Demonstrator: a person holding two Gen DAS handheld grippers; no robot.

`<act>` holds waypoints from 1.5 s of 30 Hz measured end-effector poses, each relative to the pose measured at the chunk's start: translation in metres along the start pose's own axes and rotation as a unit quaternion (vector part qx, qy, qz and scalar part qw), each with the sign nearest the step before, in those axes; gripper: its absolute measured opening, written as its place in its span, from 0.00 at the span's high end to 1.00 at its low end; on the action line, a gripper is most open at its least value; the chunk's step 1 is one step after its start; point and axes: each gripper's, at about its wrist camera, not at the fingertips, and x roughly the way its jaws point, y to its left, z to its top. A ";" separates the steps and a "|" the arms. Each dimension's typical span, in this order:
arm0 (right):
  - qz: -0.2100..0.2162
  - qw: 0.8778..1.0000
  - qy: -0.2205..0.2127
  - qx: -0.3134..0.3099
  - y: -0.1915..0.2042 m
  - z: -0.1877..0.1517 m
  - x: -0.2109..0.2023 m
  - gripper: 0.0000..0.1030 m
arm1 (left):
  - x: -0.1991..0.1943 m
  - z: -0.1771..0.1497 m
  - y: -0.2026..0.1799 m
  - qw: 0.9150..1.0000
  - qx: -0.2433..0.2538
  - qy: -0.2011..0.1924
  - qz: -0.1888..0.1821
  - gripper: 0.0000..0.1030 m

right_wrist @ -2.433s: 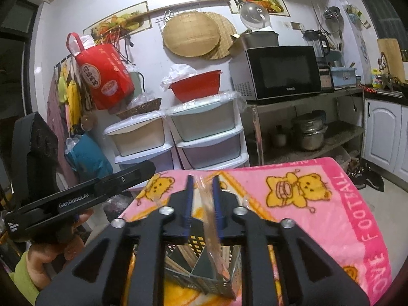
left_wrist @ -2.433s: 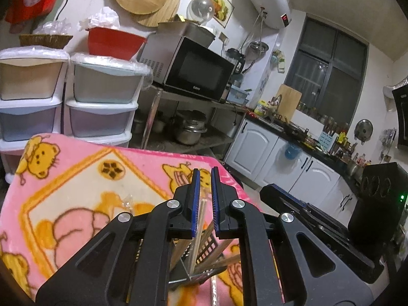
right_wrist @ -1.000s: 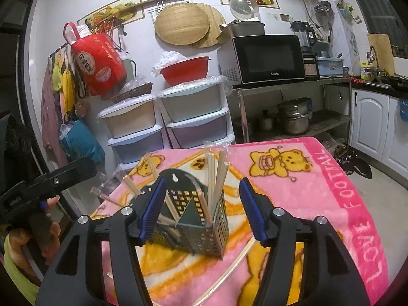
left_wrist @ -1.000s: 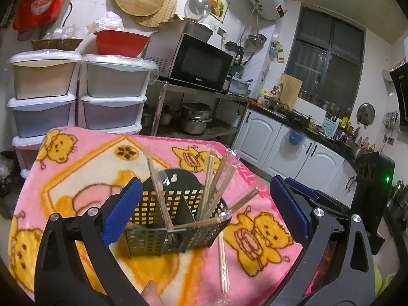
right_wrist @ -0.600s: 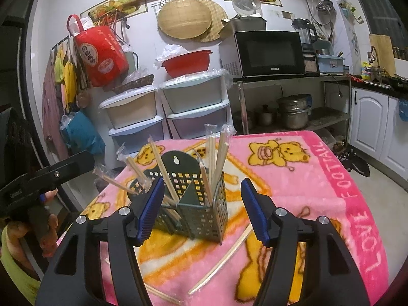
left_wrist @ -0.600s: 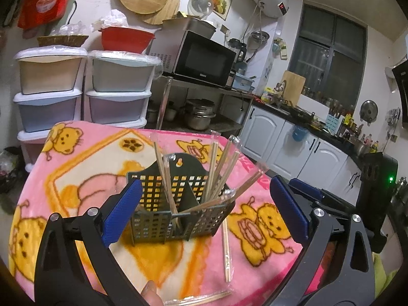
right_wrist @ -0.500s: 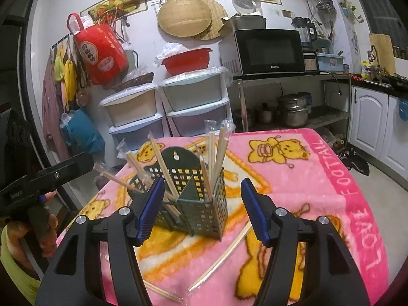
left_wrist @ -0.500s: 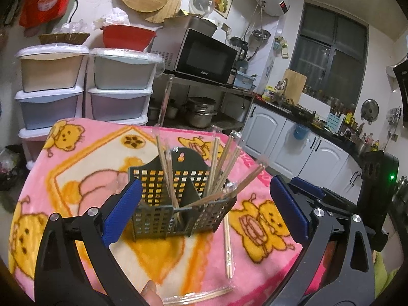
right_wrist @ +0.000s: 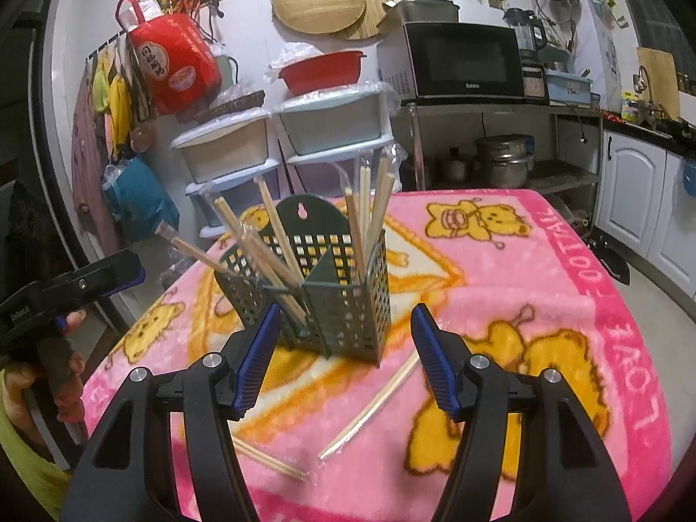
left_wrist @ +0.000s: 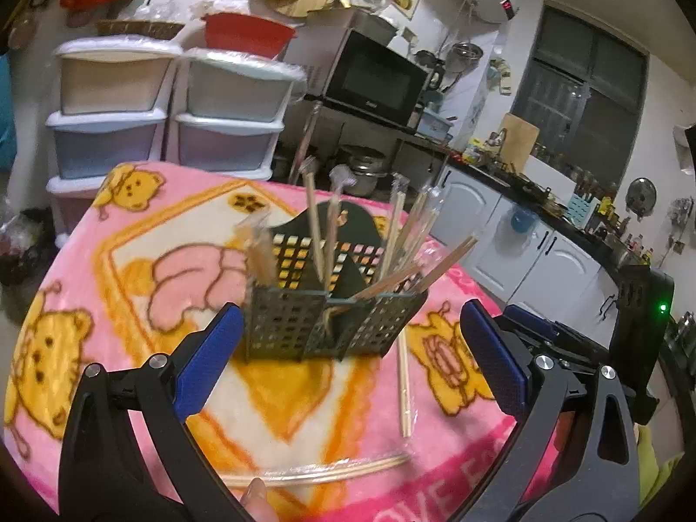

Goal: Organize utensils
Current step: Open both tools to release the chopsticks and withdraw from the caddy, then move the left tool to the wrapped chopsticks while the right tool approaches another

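A dark green mesh utensil holder (left_wrist: 304, 326) (right_wrist: 339, 304) stands on the pink bear blanket (left_wrist: 130, 287) (right_wrist: 565, 304), with several wrapped wooden chopsticks (left_wrist: 413, 235) (right_wrist: 369, 204) sticking up from its two compartments. Two more wrapped pairs lie flat on the blanket: one to the holder's right (left_wrist: 404, 387) (right_wrist: 369, 409), one along the near edge (left_wrist: 322, 472) (right_wrist: 269, 456). My left gripper (left_wrist: 350, 361) is open wide just short of the holder, nothing between its fingers. My right gripper (right_wrist: 346, 352) is open too, its tips close to the holder's base.
Beyond the table stand stacked plastic drawers (left_wrist: 117, 117) (right_wrist: 322, 130), a microwave (right_wrist: 461, 65) on a metal rack and white kitchen cabinets (left_wrist: 543, 261). The other hand-held gripper shows at the left edge (right_wrist: 74, 287) and at the right edge (left_wrist: 587, 339). A fingertip (left_wrist: 256, 496) shows at the bottom.
Both grippers, shut on chopsticks over the holder at first, now stand open and back from it. Over the last second both have sunk, so the holder looms larger and higher in view.
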 end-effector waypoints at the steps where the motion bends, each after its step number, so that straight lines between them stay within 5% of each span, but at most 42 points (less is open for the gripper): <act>1: 0.000 1.000 0.002 0.000 0.000 -0.002 0.001 0.42 | 0.000 -0.002 0.001 1.000 -0.002 0.002 0.001 0.10; 20: 0.000 0.999 0.032 0.001 0.000 -0.023 0.013 0.42 | -0.010 -0.059 0.062 0.994 -0.071 0.063 0.049 0.10; 33: -0.011 0.999 0.046 0.012 -0.009 -0.028 0.026 0.42 | -0.009 -0.101 0.087 0.986 -0.106 0.117 0.050 0.11; 38: -0.022 0.998 0.057 0.023 -0.020 -0.027 0.036 0.42 | 0.000 -0.111 0.090 0.981 -0.127 0.141 0.031 0.35; 45: -0.047 0.994 0.088 0.043 -0.050 -0.020 0.064 0.42 | 0.016 -0.113 0.092 0.978 -0.139 0.155 0.031 0.37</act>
